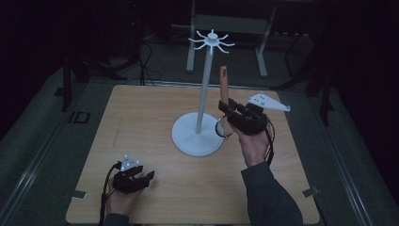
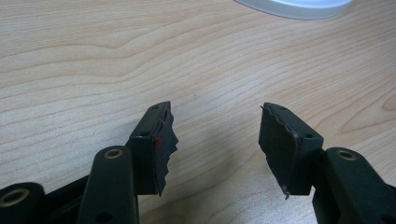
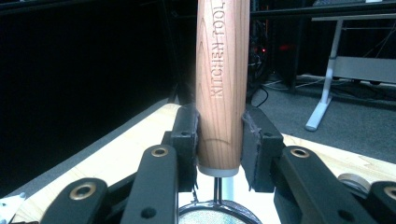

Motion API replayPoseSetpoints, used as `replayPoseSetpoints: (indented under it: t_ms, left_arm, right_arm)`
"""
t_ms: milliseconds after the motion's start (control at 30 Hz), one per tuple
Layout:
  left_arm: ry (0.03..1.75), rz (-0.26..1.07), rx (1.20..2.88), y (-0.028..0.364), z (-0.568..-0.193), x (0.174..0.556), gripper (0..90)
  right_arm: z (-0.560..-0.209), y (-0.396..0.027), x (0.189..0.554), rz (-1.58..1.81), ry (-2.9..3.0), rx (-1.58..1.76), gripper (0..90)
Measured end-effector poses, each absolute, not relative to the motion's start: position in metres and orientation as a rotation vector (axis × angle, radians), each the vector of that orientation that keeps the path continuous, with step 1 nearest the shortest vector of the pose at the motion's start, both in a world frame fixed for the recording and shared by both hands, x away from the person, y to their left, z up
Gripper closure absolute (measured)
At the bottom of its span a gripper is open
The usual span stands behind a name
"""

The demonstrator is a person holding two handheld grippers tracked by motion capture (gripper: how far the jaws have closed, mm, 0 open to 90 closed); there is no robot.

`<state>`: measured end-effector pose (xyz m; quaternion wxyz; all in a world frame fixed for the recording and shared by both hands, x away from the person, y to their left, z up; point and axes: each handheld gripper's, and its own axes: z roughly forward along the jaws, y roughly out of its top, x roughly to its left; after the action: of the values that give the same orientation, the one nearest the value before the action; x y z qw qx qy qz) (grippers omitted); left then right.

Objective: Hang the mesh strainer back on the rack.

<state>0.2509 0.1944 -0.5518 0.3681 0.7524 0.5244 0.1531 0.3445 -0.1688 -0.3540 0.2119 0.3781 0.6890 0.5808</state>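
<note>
A: The strainer (image 1: 225, 94) is held upright, handle up, by the right gripper (image 1: 230, 113), just at three o'clock of the stand's pole (image 1: 203, 94). The jaws are clamped on the wooden handle (image 3: 219, 88) near its lower end, with the mesh bowl (image 3: 217, 215) hanging below.

B: And the left gripper (image 1: 141, 179) is rested low on the table (image 1: 141, 127), at seven o'clock of the stand's base (image 1: 188, 139). Its jaws are spread apart, nothing between them.

A: A hang on the stand looks to be the step in hand. The handle's top end would best be lifted to hook height, then eased in toward a hook at the crown (image 1: 211, 41).

B: The grip is low on the handle, so tilt should be watched. The stand could be nudged if the bowl is swung against the pole.

A: The count: one strainer, one stand, two grippers. About eight hooks are seen on the crown, though the exact number cannot be told. None is loaded.
</note>
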Motion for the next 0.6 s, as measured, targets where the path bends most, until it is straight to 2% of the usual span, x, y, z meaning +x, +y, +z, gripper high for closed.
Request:
replayPoseSetpoints:
  t_ms: [600]
  left_arm:
    - [1.349,0.392,1.931,0.1945,-0.5521,0.2511,45.0]
  right_arm:
    - [-0.3442,-0.1714,0.3444,1.647,1.869,1.050,69.0]
